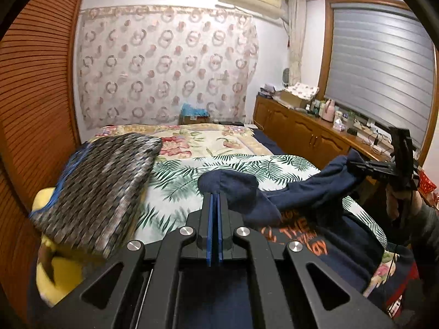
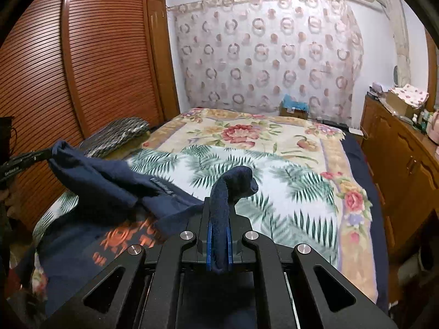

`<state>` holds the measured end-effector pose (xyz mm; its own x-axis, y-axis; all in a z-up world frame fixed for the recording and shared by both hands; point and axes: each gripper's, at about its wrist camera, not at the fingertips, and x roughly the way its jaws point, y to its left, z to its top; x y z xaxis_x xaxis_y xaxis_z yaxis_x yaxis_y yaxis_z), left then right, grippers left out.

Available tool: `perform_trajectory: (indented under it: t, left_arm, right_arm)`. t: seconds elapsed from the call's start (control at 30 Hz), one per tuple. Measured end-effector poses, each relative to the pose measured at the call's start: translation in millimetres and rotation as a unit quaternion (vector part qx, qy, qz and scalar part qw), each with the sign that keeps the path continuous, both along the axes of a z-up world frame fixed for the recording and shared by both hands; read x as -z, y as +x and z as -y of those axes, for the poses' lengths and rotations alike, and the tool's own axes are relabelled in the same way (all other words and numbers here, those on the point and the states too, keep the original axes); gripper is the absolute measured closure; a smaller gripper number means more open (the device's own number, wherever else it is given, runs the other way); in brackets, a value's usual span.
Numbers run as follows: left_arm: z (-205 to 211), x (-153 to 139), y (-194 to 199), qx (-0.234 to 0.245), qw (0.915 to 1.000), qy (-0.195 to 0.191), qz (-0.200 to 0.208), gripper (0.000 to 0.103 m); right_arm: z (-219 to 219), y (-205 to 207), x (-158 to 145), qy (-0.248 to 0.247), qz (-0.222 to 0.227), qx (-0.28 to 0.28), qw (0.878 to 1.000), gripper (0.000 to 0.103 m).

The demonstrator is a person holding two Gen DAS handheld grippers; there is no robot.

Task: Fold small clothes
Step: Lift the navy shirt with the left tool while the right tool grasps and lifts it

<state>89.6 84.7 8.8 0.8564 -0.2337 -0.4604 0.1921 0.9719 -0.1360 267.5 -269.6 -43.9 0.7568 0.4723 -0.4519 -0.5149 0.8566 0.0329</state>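
Note:
A small navy garment (image 1: pixel 307 192) with orange print lies partly on the bed and is lifted at two edges. My left gripper (image 1: pixel 215 196) is shut on one edge of it; the pinched fabric bulges past the tips. My right gripper (image 2: pixel 219 205) is shut on another edge, with a thick roll of the navy garment (image 2: pixel 109 183) between its blue pads. In the left wrist view the right gripper (image 1: pixel 354 164) holds the cloth up at the right. In the right wrist view the left gripper (image 2: pixel 46 155) holds it at the left.
The bed has a palm-leaf cloth (image 2: pixel 247 181) over a floral blanket (image 2: pixel 247 131). A grey patterned folded item (image 1: pixel 98 189) lies on yellow cloth (image 1: pixel 57 271) at the left. A louvred wooden wardrobe (image 2: pixel 82 63) stands left, a cluttered wooden sideboard (image 1: pixel 310 131) right.

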Motion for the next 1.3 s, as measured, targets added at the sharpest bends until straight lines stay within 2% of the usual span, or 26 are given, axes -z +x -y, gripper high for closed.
perform_trajectory:
  t: [0.2, 0.37, 0.53, 0.63, 0.73, 0.87, 1.0, 1.17, 1.23, 1.3]
  left_arm:
    - [-17, 17, -71, -0.018, 0.9997, -0.017, -0.001, 0.1]
    - [-19, 28, -98, -0.023, 0.9993, -0.028, -0.008, 0.1]
    - [-19, 28, -126, -0.027, 0.9994, -0.021, -0.006, 0.1]
    - [-18, 26, -138, -0.025, 0.9994, -0.022, -0.005, 0.1]
    - [-13, 23, -142, -0.023, 0.9997, -0.008, 0.0, 0.1]
    - [-8, 40, -137, -0.033, 0.9992, 0.008, -0.021, 0.099]
    - [-14, 62, -134, -0.041, 0.9981, 0.0, -0.046, 0.099]
    - [-19, 71, -135, -0.044, 0.997, 0.002, -0.063, 0.099]
    - [-22, 70, -136, -0.043, 0.997, 0.002, -0.064, 0.094]
    - [-22, 69, -137, -0.041, 0.9974, 0.005, -0.059, 0.076]
  right_arm:
    - [29, -79, 19, 0.011, -0.013, -0.003, 1.0, 0.096]
    - [46, -124, 22, 0.014, -0.021, -0.012, 1.0, 0.096]
    - [49, -158, 14, 0.016, -0.019, -0.022, 0.999, 0.096]
    - [47, -172, 11, 0.011, -0.023, -0.025, 0.999, 0.096]
    - [48, -187, 8, 0.006, -0.021, -0.026, 0.999, 0.096]
    - [44, -191, 17, -0.004, -0.026, -0.014, 1.0, 0.096]
    - [41, -188, 35, -0.014, -0.052, -0.003, 0.999, 0.096]
    - [35, -189, 44, -0.029, -0.072, 0.001, 0.997, 0.096]
    - [34, -191, 43, -0.031, -0.077, 0.0, 0.997, 0.096]
    - [35, -190, 42, -0.032, -0.079, 0.003, 0.996, 0.096]
